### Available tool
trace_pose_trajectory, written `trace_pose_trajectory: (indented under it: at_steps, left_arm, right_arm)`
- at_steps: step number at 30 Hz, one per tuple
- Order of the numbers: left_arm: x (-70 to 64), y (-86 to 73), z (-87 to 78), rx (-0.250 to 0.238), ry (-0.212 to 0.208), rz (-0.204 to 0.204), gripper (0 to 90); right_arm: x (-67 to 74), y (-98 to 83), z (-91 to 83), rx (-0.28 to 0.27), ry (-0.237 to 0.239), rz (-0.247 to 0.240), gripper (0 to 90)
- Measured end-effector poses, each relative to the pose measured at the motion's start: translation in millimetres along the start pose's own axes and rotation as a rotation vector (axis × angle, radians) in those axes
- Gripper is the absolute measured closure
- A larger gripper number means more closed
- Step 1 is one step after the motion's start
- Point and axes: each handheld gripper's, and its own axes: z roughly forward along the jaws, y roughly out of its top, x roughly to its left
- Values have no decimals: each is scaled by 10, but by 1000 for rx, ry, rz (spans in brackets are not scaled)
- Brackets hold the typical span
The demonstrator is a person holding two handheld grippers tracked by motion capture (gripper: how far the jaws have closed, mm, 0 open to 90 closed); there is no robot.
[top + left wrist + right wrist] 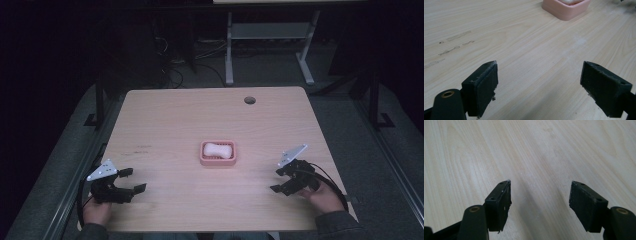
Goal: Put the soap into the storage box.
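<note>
- My left gripper [134, 180] sits low over the near left corner of the bench [170, 115], held in my left hand [96, 212], and its jaws point across the wood toward the middle.
- Its jaws stand wide apart with nothing between them; in the left gripper view [539, 80] I see bare wood grain in the gap between the two black pads.
- My right gripper [278, 180] is at the near right side of the bench, in my right hand [323, 198], with its grey three-cornered plate tilted up on top.
- Its jaws are parted too, somewhat less than the left pair, and hold nothing; the right gripper view [540, 196] shows plain pale wood between them.
- The pink dish [218, 153] stands near the middle of the bench, between my two grippers and a little farther away than both, well apart from each.
- A white soap-like block [218, 149] lies inside the dish.
- In the left gripper view the dish [566, 11] appears at the top edge, ahead and to the right of my jaws.
- A few dark scuff marks [454, 45] streak the wood to the left of the left jaws.
- A round cable hole [249, 100] sits near the far edge of the bench.
</note>
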Motion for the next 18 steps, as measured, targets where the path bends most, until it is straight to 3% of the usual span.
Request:
trace_pose_trajectory:
  at_steps: [18]
  left_arm:
    - [-10, 12, 35, 14, -10, 16, 139]
  right_arm:
    - [208, -119, -41, -35, -31, 1, 322]
